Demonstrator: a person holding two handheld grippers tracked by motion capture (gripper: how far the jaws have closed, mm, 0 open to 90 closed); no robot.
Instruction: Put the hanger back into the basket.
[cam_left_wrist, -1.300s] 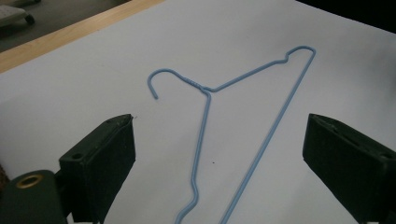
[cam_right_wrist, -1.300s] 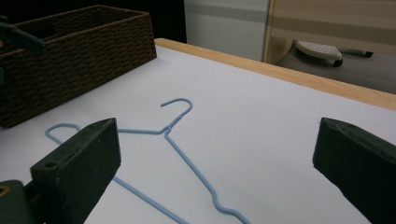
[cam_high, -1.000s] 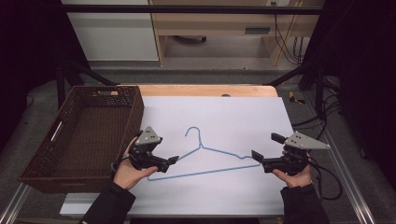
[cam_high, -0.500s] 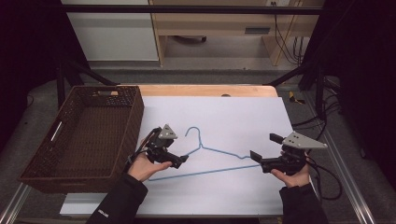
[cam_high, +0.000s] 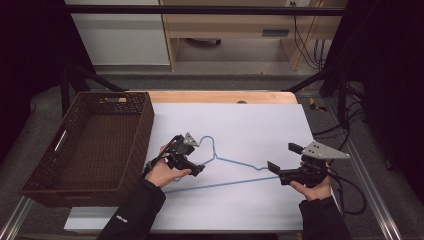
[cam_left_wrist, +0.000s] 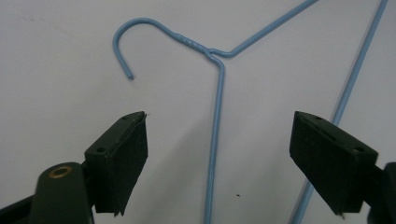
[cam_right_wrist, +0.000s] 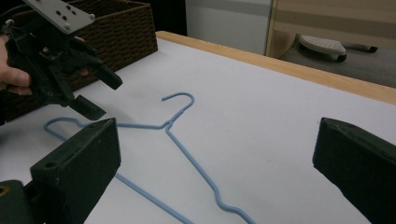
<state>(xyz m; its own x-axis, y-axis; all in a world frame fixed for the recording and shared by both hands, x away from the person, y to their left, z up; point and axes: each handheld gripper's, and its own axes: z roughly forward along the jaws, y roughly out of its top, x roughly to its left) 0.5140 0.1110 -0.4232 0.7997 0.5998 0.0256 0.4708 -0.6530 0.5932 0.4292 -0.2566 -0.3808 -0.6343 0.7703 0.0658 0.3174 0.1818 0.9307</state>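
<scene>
A blue wire hanger lies flat on the white table sheet, its hook pointing away from me. My left gripper hovers low over the hanger's left arm, just below the neck. In the left gripper view the jaws stand wide on either side of that wire, and the pads do not touch it. These jaws have just been closing a little. My right gripper is open near the hanger's right shoulder, holding nothing. The left gripper also shows in the right gripper view.
A brown wicker basket stands at the table's left, close beside the left hand. The wooden table edge runs along the back. Cables trail from the right gripper at the table's right side.
The left hand has moved right and down, from beside the basket to over the hanger's left arm near the neck. The right hand and the hanger have stayed put.
</scene>
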